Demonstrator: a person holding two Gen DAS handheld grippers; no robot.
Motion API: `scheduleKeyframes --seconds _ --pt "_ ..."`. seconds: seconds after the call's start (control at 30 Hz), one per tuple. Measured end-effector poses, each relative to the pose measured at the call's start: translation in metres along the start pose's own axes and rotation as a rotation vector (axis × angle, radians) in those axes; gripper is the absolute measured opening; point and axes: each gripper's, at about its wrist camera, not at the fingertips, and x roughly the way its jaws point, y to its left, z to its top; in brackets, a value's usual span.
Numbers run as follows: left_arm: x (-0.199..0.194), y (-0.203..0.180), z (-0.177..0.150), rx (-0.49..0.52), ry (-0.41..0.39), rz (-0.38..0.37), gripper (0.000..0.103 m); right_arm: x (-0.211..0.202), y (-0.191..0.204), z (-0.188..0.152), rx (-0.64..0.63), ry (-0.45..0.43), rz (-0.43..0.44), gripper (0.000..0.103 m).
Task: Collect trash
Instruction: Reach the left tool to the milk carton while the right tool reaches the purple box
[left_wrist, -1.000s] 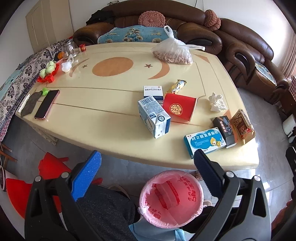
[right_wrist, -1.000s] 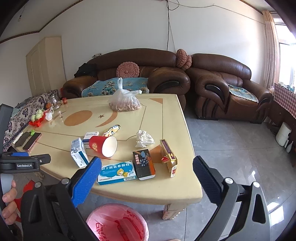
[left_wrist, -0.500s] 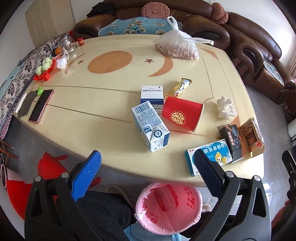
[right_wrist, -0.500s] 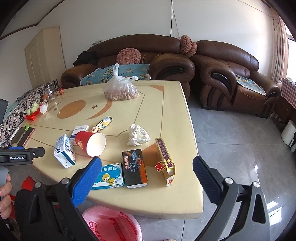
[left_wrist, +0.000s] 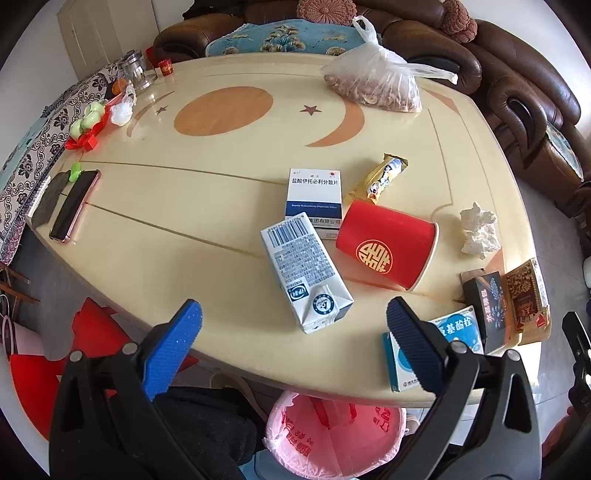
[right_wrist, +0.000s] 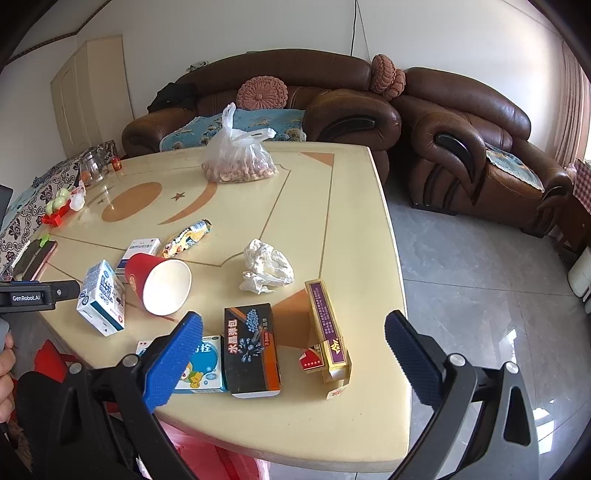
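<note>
grippers: left gripper (left_wrist: 293, 325) and right gripper (right_wrist: 293, 334), both spread wide and empty, hover over litter on the cream table (left_wrist: 207, 206), white-and-blue milk carton (left_wrist: 304, 273) nearest the left, pink-lined bin (left_wrist: 334, 435) waiting below the edge to receive drops.
</note>
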Motion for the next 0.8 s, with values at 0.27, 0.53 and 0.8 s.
scheduleKeyframes --seconds 0.27,0.53,0.8 --pt "0.033 -0.002 0.010 -0.028 0.049 0.027 0.098 0.034 -0.012 0.001 -0.013 0.045 -0.022 0.097" --pt "0.056 0.001 0.018 -0.071 0.094 0.023 0.098 0.072 -0.023 0.000 -0.018 0.098 -0.024 0.097" --pt "0.079 0.005 0.023 -0.112 0.154 -0.013 0.098 0.100 -0.030 -0.003 -0.024 0.142 -0.016 0.076"
